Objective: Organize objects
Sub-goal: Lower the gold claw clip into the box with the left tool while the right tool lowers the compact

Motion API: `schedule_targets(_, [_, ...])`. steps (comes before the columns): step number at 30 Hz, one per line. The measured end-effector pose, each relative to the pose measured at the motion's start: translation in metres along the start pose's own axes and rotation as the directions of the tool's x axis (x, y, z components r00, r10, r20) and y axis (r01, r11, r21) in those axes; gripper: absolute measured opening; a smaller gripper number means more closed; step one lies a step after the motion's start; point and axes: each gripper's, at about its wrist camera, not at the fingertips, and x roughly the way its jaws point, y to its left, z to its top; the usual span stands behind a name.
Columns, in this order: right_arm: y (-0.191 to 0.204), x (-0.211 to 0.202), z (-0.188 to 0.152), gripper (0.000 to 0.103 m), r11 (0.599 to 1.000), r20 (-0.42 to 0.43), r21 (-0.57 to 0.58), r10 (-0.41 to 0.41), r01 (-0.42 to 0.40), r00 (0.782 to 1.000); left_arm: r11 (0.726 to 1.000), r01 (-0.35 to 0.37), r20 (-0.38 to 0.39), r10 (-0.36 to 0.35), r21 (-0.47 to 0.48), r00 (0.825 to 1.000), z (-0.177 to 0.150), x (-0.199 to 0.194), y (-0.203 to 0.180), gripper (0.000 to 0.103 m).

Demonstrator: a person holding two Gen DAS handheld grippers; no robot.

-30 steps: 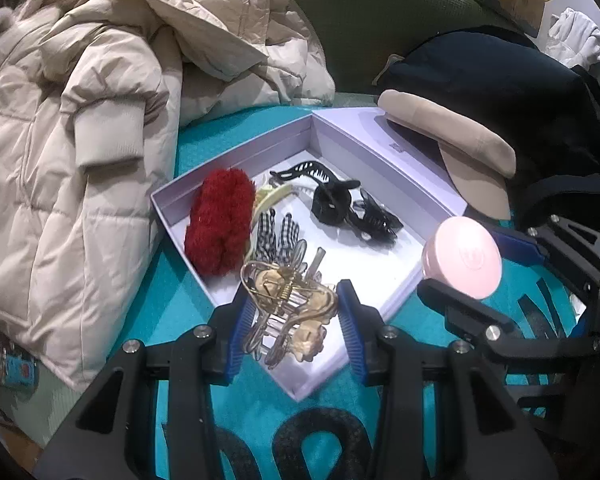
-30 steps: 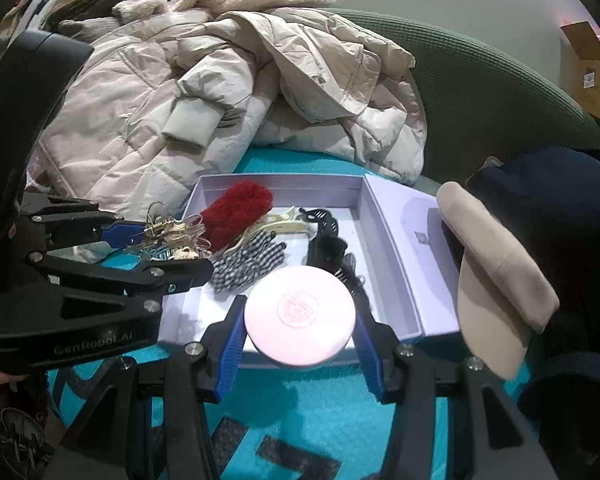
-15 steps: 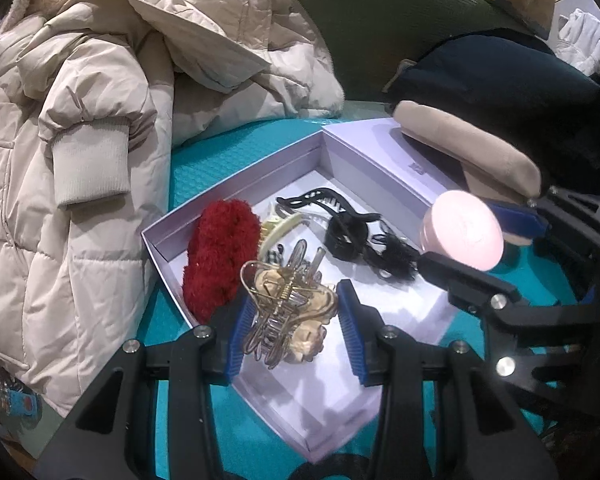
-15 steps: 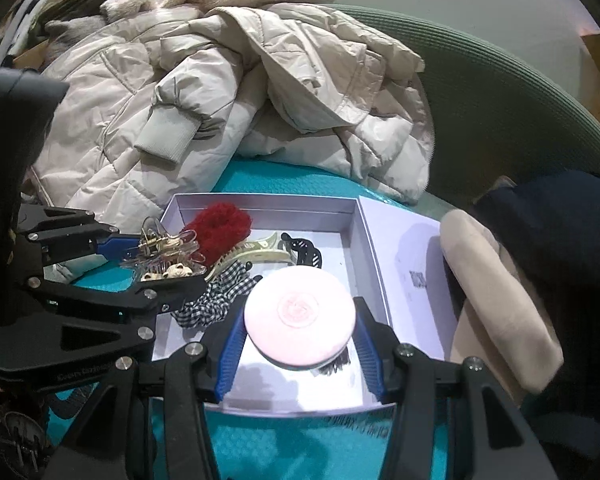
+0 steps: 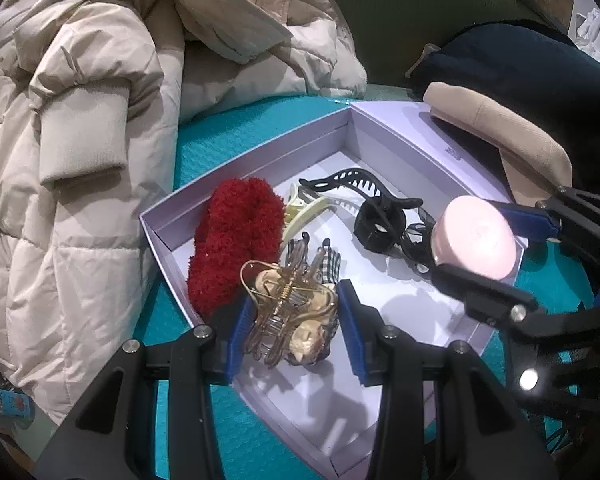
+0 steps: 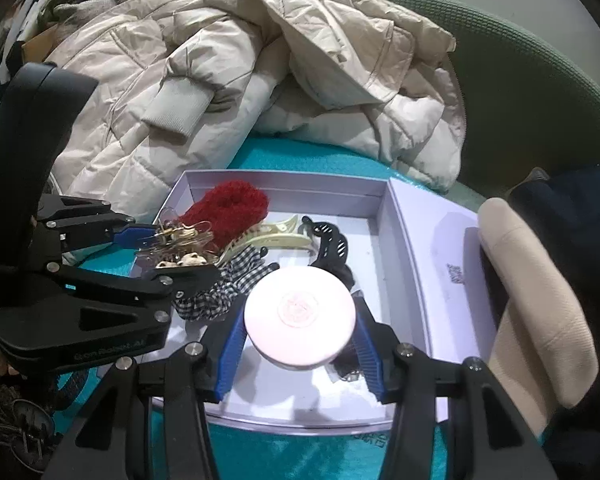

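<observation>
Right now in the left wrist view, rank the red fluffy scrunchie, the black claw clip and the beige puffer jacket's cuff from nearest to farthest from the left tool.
1. Red fluffy scrunchie: in the box, just up-left of the left tool.
2. Black claw clip: mid-box, up and right.
3. Beige puffer jacket's cuff: outside the box, far left.

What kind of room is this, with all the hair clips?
Probably a bedroom or living room at home. A puffy coat is heaped on a green chair, and a box of hair clips sits on it.
</observation>
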Motion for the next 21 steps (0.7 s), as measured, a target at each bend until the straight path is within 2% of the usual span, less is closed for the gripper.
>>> schedule_targets(11, [0.001, 0.017, -0.010, 0.051, 1.000, -0.050, -0.001, 0.010, -0.010, 0.999, 0.999, 0.052, -0.049, -0.051, 0.008, 0.997, -0.010, 0.022, -0.006, 0.039])
schedule_targets(21, [0.002, 0.030, -0.020, 0.051, 1.000, -0.108, -0.007, 0.009, -0.009, 0.994, 1.000, 0.015, -0.078, -0.013, 0.028, 0.997, -0.013, 0.031, -0.010, 0.039])
